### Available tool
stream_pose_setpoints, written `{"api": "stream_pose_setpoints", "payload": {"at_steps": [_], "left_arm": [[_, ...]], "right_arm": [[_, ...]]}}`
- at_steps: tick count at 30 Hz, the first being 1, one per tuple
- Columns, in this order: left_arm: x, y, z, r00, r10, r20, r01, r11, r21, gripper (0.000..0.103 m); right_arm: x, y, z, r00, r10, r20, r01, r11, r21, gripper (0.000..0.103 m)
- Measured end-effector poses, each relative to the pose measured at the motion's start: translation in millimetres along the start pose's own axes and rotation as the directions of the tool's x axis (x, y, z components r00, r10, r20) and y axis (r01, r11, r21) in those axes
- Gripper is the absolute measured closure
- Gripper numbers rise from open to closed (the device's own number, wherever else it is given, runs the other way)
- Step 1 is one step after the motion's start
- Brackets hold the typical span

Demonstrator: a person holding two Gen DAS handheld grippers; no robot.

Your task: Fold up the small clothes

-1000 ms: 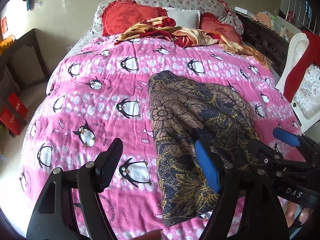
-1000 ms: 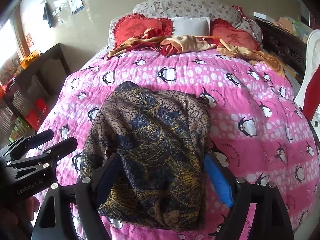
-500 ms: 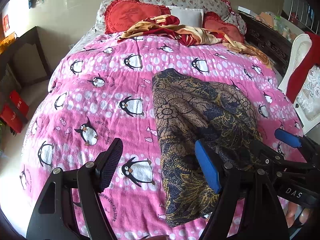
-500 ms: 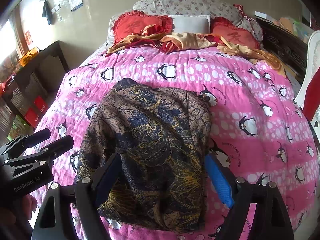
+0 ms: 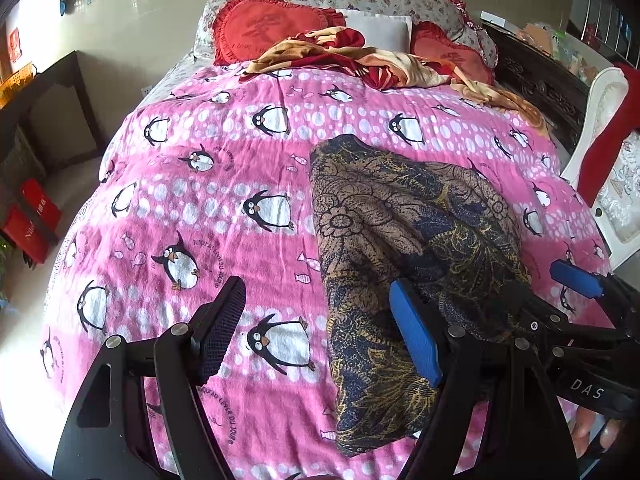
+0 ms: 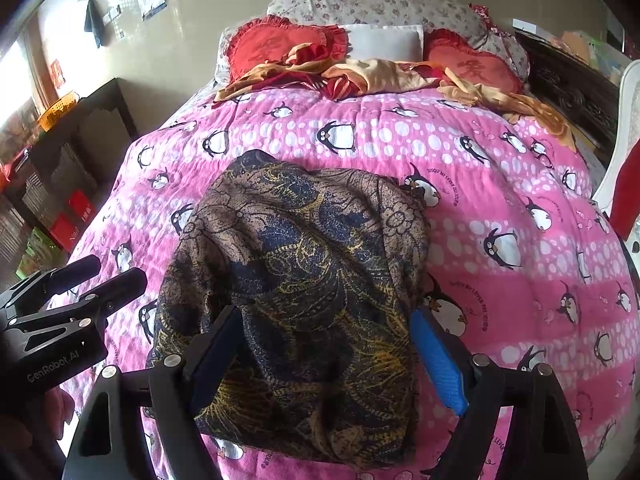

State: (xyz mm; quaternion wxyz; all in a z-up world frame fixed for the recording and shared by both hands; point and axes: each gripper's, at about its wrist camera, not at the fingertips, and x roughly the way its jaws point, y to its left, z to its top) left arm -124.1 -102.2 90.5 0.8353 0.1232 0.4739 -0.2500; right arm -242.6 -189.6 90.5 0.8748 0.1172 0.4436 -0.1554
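Observation:
A dark navy and brown floral garment (image 5: 400, 240) lies folded over on the pink penguin blanket (image 5: 200, 208); it also shows in the right wrist view (image 6: 304, 280). My left gripper (image 5: 320, 332) is open and empty, hovering over the garment's left edge. My right gripper (image 6: 328, 356) is open and empty above the garment's near end. The right gripper shows at the right of the left wrist view (image 5: 576, 292). The left gripper shows at the left of the right wrist view (image 6: 80, 284).
Red heart cushions (image 5: 272, 28), a white pillow (image 5: 380, 28) and a heap of orange and red clothes (image 5: 360, 60) lie at the head of the bed. A dark cabinet (image 5: 52, 116) stands left. A white chair (image 5: 608, 152) stands right.
Both grippers have drawn back slightly toward the near edge of the bed. The garment has not moved.

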Motion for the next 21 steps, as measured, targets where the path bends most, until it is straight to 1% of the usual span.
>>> {"api": "stream_pose_setpoints", "payload": {"at_steps": [13, 18, 21], "left_arm": [[4.0, 2.6, -0.2, 1.0, 0.005, -0.007, -0.005, 1.0, -0.007, 0.028], [2.0, 2.0, -0.9, 1.0, -0.001, 0.028, 0.0, 1.0, 0.002, 0.028], [6.1, 6.6, 2.0, 1.0, -0.01, 0.018, 0.01, 1.0, 0.001, 0.028]], "right_arm": [[4.1, 1.2, 0.5, 1.0, 0.002, -0.015, -0.002, 1.0, 0.004, 0.02], [8.3, 0.6, -0.8, 1.0, 0.005, -0.025, -0.005, 1.0, 0.007, 0.02], [9.4, -5.6, 0.2, 1.0, 0.016, -0.023, -0.016, 1.0, 0.014, 0.02]]}}
